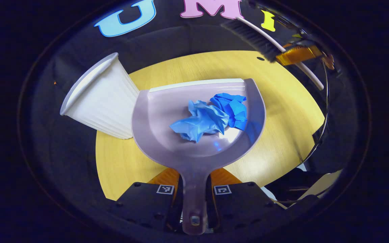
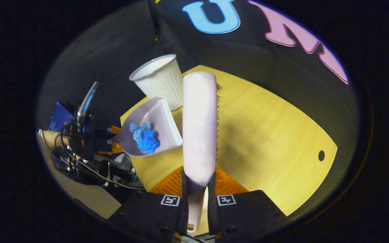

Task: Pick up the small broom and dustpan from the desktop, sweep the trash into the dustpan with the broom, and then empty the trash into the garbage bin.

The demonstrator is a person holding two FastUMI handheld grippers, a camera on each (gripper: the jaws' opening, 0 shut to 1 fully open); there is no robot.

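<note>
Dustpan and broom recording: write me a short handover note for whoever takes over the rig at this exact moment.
Left gripper: shut on the dustpan handle, pan held above the table.
Right gripper: shut on the broom handle, broom also raised over the table.
Trash: crumpled blue paper lies inside the dustpan.
Garbage bin: white ribbed cup at the table's edge, just beside the pan's front lip.
Done: both tools picked up, trash swept in.
Left: tip the dustpan over the garbage bin to empty it.

dustpan (image 1: 167,125): smooth, glossy plastic
trash (image 1: 211,116): crumpled paper, matt
bin (image 1: 103,98): ribbed plastic, matt
table (image 1: 282,111): wood grain, smooth with a low sheen
broom (image 2: 199,128): glossy smooth plastic back, stiff bristles
wall (image 2: 265,57): matt cloth
</note>
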